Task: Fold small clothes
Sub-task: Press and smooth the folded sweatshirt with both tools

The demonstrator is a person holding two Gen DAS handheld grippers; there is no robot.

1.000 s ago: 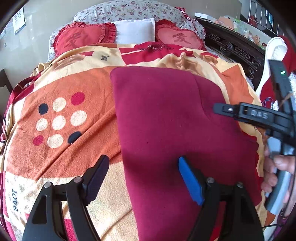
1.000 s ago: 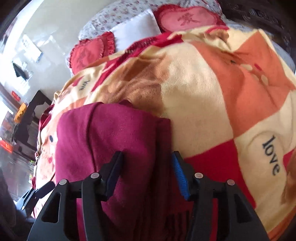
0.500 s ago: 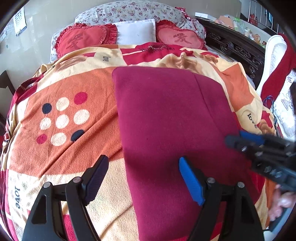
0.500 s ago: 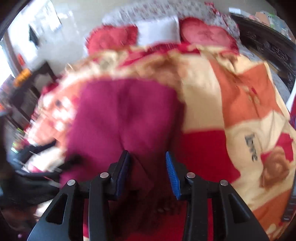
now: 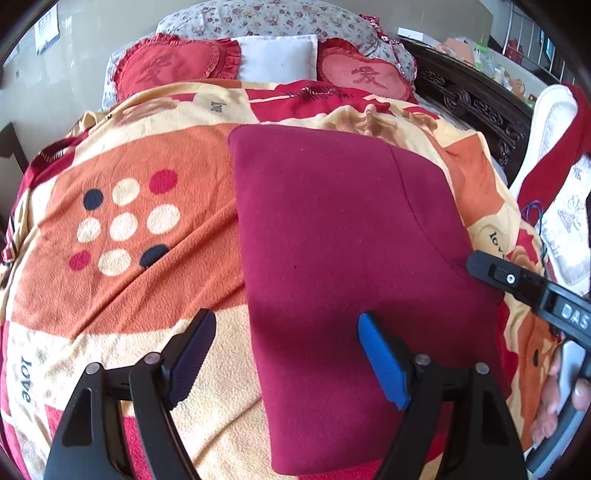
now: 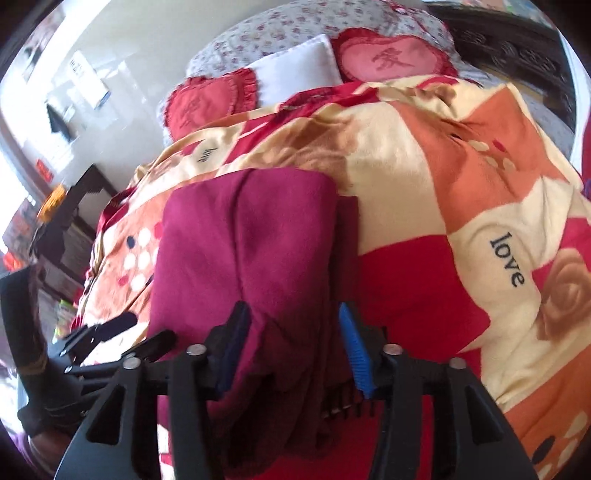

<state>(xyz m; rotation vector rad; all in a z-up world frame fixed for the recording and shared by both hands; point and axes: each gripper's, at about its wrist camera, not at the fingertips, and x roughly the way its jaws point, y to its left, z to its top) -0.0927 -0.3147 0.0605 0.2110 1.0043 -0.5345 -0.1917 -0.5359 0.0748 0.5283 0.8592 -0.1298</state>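
Maroon garment [image 5: 343, 266], folded to a flat, smooth rectangle with one curved seam running down its right part, lies on the patterned fleece blanket [image 5: 147, 288] that covers the bed. One garment is visible. In the right wrist view its near edge [image 6: 280, 280] is bunched into loose folds between the fingers of the right gripper [image 6: 291, 343]; the jaws stand apart and whether the pads press the cloth cannot be told. Left gripper [image 5: 286, 362] hovers with its fingers spread wide, nothing between them: the black finger is over the blanket, the blue finger over the garment's near part. Two grippers are seen, each with one black and one blue pad. At the head of the bed lie two red heart-shaped cushions [image 5: 173, 70] flanking one white pillow [image 5: 277, 59], with a floral pillow [image 5: 273, 18] behind.
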